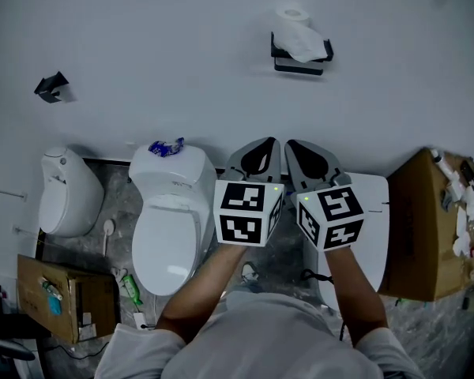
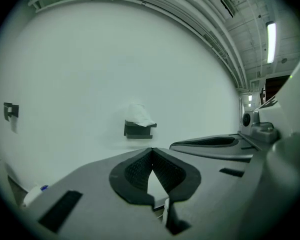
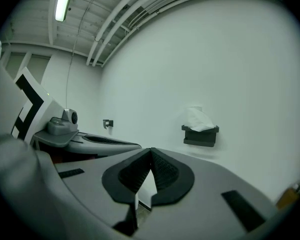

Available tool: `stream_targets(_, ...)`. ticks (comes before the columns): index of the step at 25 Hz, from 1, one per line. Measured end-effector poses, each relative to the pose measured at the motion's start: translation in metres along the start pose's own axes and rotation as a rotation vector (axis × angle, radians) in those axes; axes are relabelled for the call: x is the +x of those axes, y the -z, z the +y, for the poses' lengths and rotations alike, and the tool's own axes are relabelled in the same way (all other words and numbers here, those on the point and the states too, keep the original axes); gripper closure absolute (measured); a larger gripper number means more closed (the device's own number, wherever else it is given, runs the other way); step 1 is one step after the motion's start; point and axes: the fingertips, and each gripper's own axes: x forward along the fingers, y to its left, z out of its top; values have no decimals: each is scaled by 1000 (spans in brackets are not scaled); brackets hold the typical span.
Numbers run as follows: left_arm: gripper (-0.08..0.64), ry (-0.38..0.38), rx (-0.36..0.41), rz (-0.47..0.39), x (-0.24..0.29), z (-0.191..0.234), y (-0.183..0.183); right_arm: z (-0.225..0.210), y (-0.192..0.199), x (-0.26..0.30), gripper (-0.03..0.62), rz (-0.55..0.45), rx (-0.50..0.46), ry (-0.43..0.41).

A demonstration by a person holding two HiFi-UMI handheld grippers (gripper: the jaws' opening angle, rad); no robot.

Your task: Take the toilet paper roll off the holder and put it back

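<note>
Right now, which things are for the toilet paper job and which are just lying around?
For the job: toilet paper roll, its black holder, left gripper and right gripper, both shut and empty.
Just lying about: toilet, blue wrapper on it, cardboard box, small black wall hook.

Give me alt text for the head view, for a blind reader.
The left claw and right claw, both shut, point side by side at a white wall bearing a toilet paper roll on a black holder.

A makeshift washroom: a toilet (image 1: 170, 235), a wall-mounted paper holder (image 1: 300, 63), cardboard boxes (image 1: 423, 227) alongside
</note>
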Motion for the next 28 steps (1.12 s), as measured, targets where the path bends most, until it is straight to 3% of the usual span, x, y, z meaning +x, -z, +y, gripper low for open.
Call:
stream_targets(13, 555, 95, 15, -13, 23, 42, -17, 3, -19, 47, 589, -13, -8, 84)
stream_targets(28, 555, 161, 19, 12, 77, 48, -25, -51, -39, 82, 589, -66, -16, 162)
